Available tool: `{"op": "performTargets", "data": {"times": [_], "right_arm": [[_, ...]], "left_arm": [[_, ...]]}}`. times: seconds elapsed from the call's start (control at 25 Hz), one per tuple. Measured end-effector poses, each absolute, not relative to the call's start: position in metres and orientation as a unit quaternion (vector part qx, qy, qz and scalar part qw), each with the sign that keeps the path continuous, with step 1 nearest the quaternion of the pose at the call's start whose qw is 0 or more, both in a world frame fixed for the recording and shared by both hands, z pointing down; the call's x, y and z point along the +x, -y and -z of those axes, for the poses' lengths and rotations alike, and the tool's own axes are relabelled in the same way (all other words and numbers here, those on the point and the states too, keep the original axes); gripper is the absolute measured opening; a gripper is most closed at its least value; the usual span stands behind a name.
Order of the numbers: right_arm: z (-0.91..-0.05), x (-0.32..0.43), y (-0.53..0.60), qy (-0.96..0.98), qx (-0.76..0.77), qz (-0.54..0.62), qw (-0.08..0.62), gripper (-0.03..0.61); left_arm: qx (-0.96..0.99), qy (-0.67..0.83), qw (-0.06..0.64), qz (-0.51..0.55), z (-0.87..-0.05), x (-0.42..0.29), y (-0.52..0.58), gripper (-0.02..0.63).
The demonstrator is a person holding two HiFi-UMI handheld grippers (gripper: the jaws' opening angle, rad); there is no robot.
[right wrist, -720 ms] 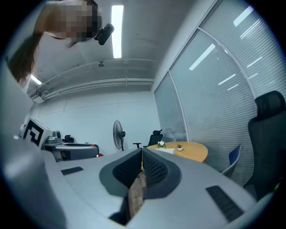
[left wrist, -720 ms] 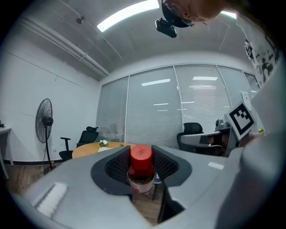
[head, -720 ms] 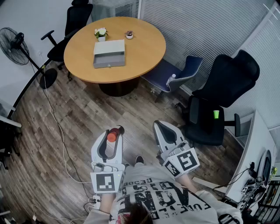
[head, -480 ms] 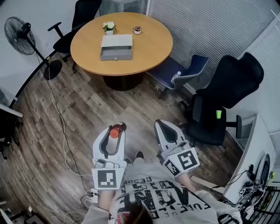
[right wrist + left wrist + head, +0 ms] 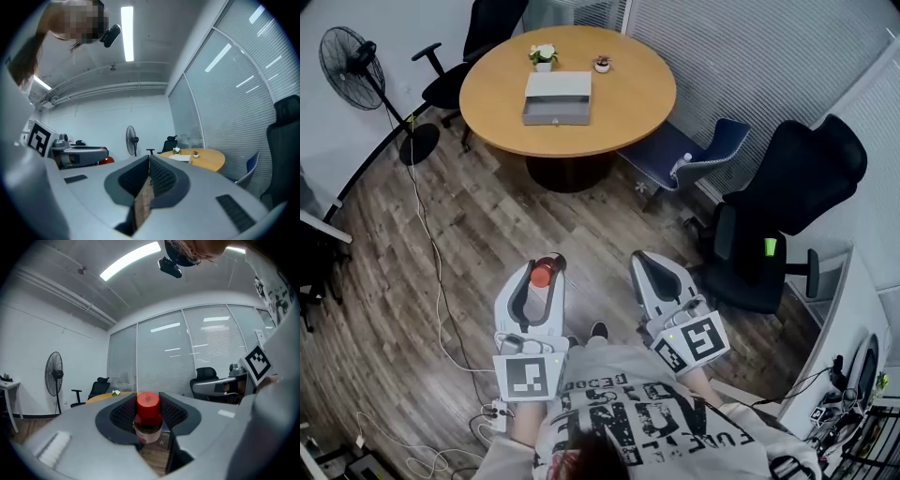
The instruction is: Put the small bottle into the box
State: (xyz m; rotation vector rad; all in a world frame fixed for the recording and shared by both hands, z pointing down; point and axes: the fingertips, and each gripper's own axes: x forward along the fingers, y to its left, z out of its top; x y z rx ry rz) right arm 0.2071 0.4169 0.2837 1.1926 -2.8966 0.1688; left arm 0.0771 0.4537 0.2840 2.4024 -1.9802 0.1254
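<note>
Left gripper: held level in front of the person, with the jaws part-way apart and closed on the small bottle. The pads press on both its sides.
Small bottle: upright between the left pads, red cap on top and pale label below. It sits near the jaw tips, probably so that it can be lowered straight into a container.
Right gripper: jaws closed together with nothing between them. It is held level at 3 o'clock of the left gripper and plays no part in the carry.
Box: grey and shallow, lying on the table at 12 o'clock of the person and well apart from both grippers. Whether its top is open cannot be told from this height.
Table: round and wooden. Two small plant pots stand at its far edge, at 12 o'clock of the box.
Surroundings: fan at 10 o'clock, blue chair at 1 o'clock, black chair at 2 o'clock, and a cable along the floor at 9 o'clock.
Stage, as judged: the bottle is secured and in transit. The placing is not yet done.
Next move, as judged: carry the bottle towards 12 o'clock, over the near table rim and above the box, then release it.
Risk, as judged: the hold is on a smooth round body near the jaw tips, so a jolt could tilt or drop the bottle.
</note>
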Motion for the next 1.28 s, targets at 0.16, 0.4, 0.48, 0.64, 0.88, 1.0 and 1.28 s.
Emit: {"op": "performTargets", "data": {"times": [0.16, 0.4, 0.48, 0.64, 0.88, 1.0, 1.28], "right_arm": [[-0.280, 0.217, -0.417, 0.925, 0.376, -0.057, -0.012, 0.015], [-0.291, 0.239, -0.412, 0.916, 0.394, -0.077, -0.018, 0.015], [-0.293, 0.243, -0.411, 0.914, 0.396, -0.082, -0.016, 0.015], [-0.295, 0.249, -0.405, 0.911, 0.403, -0.087, -0.017, 0.015], [-0.302, 0.245, -0.380, 0.908, 0.406, -0.100, -0.009, 0.015], [-0.304, 0.233, -0.360, 0.908, 0.406, -0.103, -0.006, 0.015], [-0.291, 0.194, -0.297, 0.905, 0.413, -0.098, -0.013, 0.015]], "left_arm": [[0.767, 0.640, -0.001, -0.043, -0.285, 0.080, -0.454, 0.155], [0.767, 0.640, 0.024, -0.043, -0.291, 0.093, -0.452, 0.155], [0.765, 0.642, 0.025, -0.044, -0.291, 0.093, -0.450, 0.155], [0.766, 0.641, 0.021, -0.047, -0.291, 0.094, -0.443, 0.155], [0.768, 0.639, 0.009, -0.042, -0.287, 0.090, -0.415, 0.155], [0.772, 0.634, -0.002, -0.037, -0.285, 0.080, -0.395, 0.155], [0.782, 0.622, -0.006, -0.040, -0.275, 0.042, -0.333, 0.155]]}}
